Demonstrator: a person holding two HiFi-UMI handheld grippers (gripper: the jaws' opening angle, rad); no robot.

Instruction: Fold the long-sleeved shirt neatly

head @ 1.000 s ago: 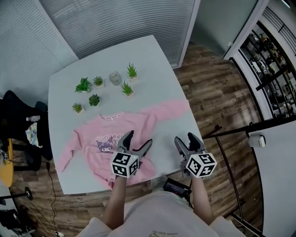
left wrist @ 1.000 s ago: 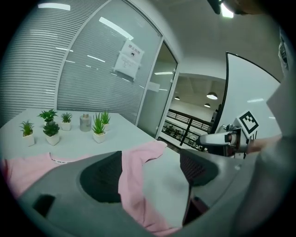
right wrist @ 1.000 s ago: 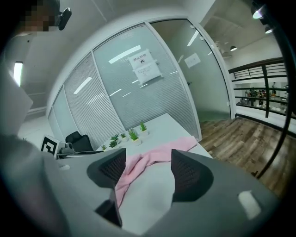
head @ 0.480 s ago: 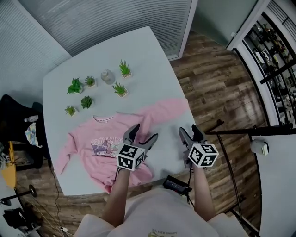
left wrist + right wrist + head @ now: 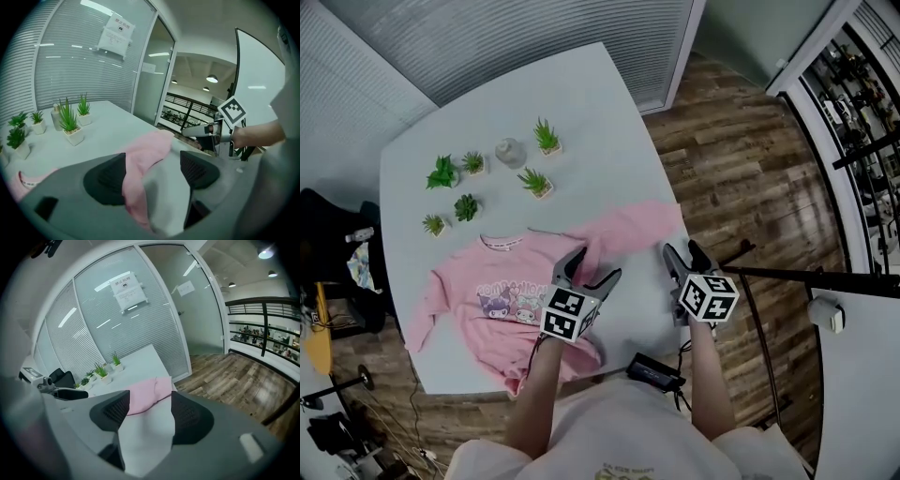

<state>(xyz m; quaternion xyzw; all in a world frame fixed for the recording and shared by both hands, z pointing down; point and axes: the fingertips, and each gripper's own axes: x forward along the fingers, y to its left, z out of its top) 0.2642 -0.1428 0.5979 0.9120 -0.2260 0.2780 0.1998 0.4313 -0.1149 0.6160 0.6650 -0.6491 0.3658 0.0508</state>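
Coming down over the sleeve (image 5: 633,225) of the pink long-sleeved cloth shirt (image 5: 502,286), the left hand-held gripper (image 5: 593,266) and the right hand-held gripper (image 5: 682,251) have just been closing a bit but are open and hold nothing, ready to grab.

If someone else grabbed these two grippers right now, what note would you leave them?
Left gripper: open, jaws just closing a little, over the sleeve but not gripping it.
Right gripper: open, also closing slightly, bare table between its jaws, sleeve end ahead.
Pink shirt: spread front up on the table, potted plants beyond its collar.
Done: no fold yet.
Left: fold sleeves and body.
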